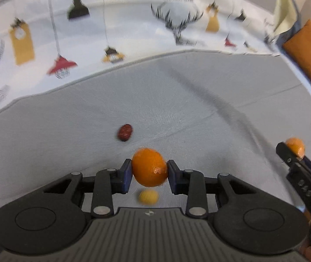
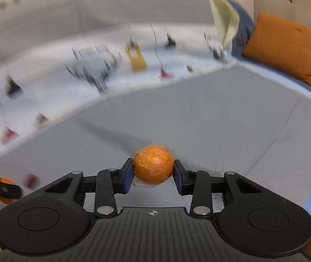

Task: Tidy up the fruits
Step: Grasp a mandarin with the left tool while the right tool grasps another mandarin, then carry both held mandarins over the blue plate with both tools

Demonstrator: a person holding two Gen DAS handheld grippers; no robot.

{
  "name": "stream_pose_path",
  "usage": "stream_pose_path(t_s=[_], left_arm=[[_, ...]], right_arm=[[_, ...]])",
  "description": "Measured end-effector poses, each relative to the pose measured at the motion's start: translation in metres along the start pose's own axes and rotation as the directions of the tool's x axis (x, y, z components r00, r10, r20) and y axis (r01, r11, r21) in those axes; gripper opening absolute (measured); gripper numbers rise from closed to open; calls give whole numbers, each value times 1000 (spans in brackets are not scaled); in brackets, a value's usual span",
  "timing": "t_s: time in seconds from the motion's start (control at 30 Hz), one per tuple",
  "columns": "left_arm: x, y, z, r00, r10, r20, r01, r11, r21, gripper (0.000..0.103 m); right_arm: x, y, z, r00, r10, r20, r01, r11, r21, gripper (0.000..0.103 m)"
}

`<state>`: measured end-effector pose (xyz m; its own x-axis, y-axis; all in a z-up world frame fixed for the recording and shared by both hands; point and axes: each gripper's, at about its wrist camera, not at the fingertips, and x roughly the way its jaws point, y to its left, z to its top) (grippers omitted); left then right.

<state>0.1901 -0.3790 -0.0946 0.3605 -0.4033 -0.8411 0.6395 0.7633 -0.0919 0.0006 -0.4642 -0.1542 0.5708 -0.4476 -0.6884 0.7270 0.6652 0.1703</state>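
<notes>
Left gripper (image 1: 149, 170): pinching an orange (image 1: 149, 167) between both pads, clear of the surface
Right gripper (image 2: 153, 169): pinching a film-wrapped orange (image 2: 153, 164), also raised
Below left gripper: small yellow fruit (image 1: 148, 197) on the grey sheet (image 1: 199, 100)
Beyond: dark red fruit (image 1: 125, 132) lying apart
Background: lantern-print fabric (image 1: 111, 32), orange cushion (image 2: 284, 45)

matt woven grey cloth (image 1: 199, 100), glossy film-wrapped orange (image 2: 153, 164), matt black plastic gripper arms.
</notes>
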Motion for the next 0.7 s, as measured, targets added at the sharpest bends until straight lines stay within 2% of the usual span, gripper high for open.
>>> stream_pose_path(t_s=[0.13,0.27,0.37,0.53,0.7], left_arm=[[-72,22,-31,999,9,32,-9,1000,-4,38],[-135,51,-74,998,30,50,-28,999,-35,38],[-179,74,-111,996,69,60,-65,996,-59,38],[-228,105,-162,994,94,50,-88,990,-111,38],[-265,130,-202,991,118,58,-108,983,-147,37]], right_arm=[[-81,18,-3,992,121,42,-120,992,-37,40],[-149,44,-17,964,266,8,-263,958,-111,40],[-190,63,-31,940,341,-27,-341,929,-148,40],[-255,94,-62,894,439,-91,-448,867,-218,40],[-302,121,-81,855,506,-111,-514,800,-310,40]])
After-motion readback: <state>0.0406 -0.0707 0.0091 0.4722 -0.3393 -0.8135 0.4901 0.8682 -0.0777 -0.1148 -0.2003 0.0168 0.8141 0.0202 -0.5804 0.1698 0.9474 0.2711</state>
